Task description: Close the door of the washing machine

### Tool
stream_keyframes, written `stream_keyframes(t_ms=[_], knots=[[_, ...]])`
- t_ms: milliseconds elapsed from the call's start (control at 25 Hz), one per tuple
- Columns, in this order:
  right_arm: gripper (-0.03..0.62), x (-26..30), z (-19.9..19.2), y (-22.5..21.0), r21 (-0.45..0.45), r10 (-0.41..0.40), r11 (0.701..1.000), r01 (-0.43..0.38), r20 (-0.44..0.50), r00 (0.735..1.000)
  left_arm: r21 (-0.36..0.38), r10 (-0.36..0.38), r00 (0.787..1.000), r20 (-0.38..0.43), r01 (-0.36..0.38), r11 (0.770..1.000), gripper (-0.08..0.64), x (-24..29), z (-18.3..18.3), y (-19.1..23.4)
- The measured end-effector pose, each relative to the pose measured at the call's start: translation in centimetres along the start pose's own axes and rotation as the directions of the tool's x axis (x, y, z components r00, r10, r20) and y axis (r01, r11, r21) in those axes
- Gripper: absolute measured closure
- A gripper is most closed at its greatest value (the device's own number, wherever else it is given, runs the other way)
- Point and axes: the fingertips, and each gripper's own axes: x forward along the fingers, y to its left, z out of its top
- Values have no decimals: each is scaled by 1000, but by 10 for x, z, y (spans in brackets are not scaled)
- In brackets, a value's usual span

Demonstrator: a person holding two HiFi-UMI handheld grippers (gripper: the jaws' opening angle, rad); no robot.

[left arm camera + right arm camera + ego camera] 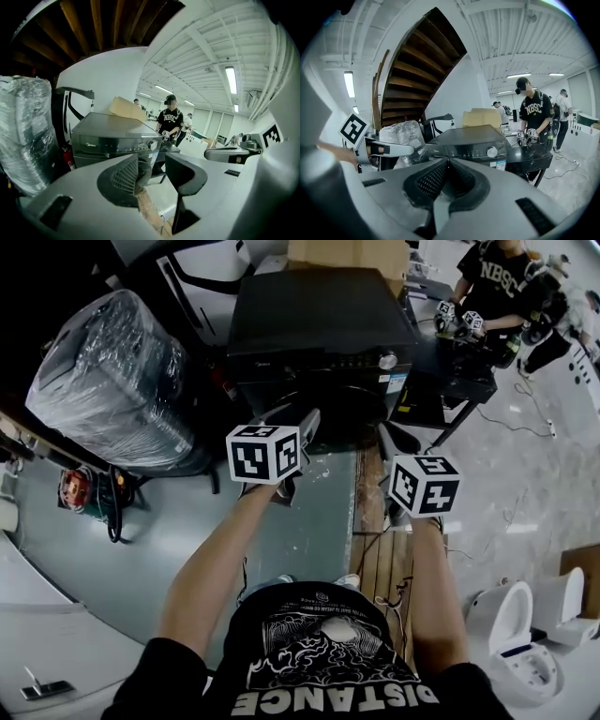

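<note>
A dark front-loading washing machine (319, 324) stands straight ahead, with a silver knob on its control strip. It also shows in the left gripper view (117, 136) and the right gripper view (468, 140). Both grippers hang in the air short of its front, apart from it. My left gripper (293, 420) (152, 161) is open, with nothing between its jaws. My right gripper (394, 439) (448, 160) is shut and empty, its tips meeting. The grippers hide most of the machine's front and its door.
A plastic-wrapped bundle (112, 381) stands left of the machine and a cardboard box (347, 254) lies on top. A black table (459, 371) is to the right, with a person (497, 287) behind it. Wooden boards (384, 559) lie underfoot. White toilets (525, 634) sit at lower right.
</note>
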Motion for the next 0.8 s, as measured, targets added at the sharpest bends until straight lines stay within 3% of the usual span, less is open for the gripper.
stream_keyframes(t_ms=[120,360,600,800], knots=[[571,5,8,26,-19,5,1000,-5,10,1000,73,4,1000,6,-4,997,379,-25,6,14],[571,9,20,73,-48,-1,999,3,35,999,117,4,999,35,-8,993,410,-71,18,42],[571,6,25,117,-80,-3,997,7,49,999,244,21,998,53,-33,969,484,-110,17,65],[571,7,29,150,-103,7,995,0,70,998,264,22,997,80,-43,964,511,-137,18,89]])
